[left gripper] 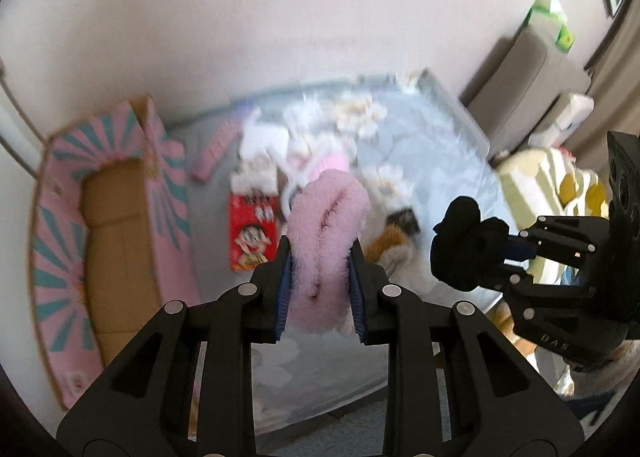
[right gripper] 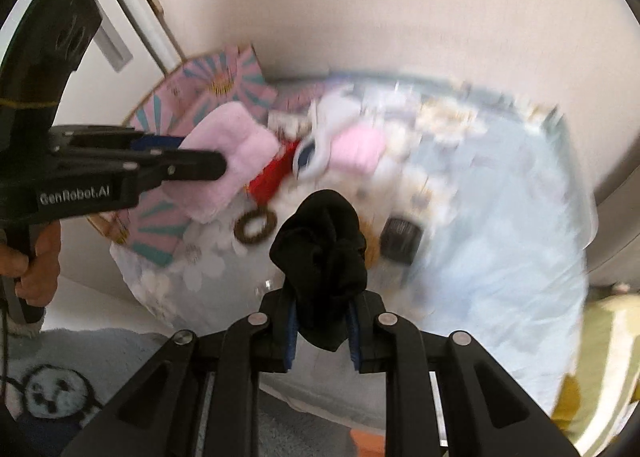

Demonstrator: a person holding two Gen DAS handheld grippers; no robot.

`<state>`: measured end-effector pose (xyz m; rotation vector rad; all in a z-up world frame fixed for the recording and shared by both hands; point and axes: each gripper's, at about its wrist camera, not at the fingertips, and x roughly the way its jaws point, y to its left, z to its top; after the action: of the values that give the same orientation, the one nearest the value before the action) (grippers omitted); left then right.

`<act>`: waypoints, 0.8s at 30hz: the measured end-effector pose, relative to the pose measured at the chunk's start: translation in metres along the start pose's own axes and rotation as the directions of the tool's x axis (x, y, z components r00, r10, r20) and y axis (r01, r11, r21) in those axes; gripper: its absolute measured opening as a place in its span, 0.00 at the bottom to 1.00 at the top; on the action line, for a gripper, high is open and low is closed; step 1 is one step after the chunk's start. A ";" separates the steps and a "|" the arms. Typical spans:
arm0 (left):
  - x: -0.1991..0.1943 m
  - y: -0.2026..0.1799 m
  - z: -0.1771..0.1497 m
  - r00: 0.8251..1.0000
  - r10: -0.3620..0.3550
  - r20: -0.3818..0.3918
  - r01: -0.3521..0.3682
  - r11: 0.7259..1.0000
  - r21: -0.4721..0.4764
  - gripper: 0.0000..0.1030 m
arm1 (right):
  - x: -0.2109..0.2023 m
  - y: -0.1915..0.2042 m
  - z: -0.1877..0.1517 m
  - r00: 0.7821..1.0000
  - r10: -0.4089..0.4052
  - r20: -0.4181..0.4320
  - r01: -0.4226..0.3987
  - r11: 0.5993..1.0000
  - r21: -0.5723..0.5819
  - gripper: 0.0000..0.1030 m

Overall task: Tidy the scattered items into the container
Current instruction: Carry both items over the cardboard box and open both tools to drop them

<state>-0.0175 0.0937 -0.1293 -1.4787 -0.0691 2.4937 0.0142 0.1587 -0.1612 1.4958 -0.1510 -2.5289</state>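
Cardboard box [left gripper: 116,241], pink-patterned and open-topped, sits at the left of the left wrist view, probably the container, with clutter spread on the pale floral surface [left gripper: 424,145]. The left gripper [left gripper: 320,289] is clenched on a pink fluffy cloth [left gripper: 324,233]; the right gripper [right gripper: 322,327] grasps a black cloth [right gripper: 320,253], both seemingly bound for the box. Only the right wrist view shows a brown ring [right gripper: 256,227] and a hand [right gripper: 34,261].

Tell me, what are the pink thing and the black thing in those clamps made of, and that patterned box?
The pink item looks like plush fleece: fuzzy, matte, folded softly between the left gripper. The black item in the right gripper seems a thin knit fabric, crumpled and dull, perhaps a sock. The pink-and-teal box looks like printed cardboard: plain brown inside.
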 end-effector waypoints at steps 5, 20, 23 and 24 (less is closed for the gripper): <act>-0.042 0.018 0.020 0.995 0.050 0.083 -0.049 0.999 -0.019 0.22 | -0.030 0.020 0.032 0.996 -0.050 0.080 0.055 0.996 -0.064 0.18; -0.124 0.129 -0.001 0.950 0.261 0.172 -0.216 0.945 -0.245 0.22 | -0.016 0.120 0.161 0.964 0.188 0.190 -0.144 0.964 -0.224 0.18; -0.124 0.149 -0.011 0.948 0.280 0.148 -0.230 0.930 -0.286 0.22 | 0.012 0.147 0.183 0.950 0.273 0.151 -0.232 0.942 -0.240 0.18; -0.120 0.157 -0.015 0.951 0.280 0.129 -0.230 0.924 -0.304 0.22 | 0.027 0.156 0.190 0.951 0.282 0.129 -0.245 0.939 -0.242 0.18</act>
<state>0.0219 -0.0876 -0.0592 -1.4534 -0.2970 2.9242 -0.1461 -0.0024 -0.0635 1.1051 -0.0809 -2.3572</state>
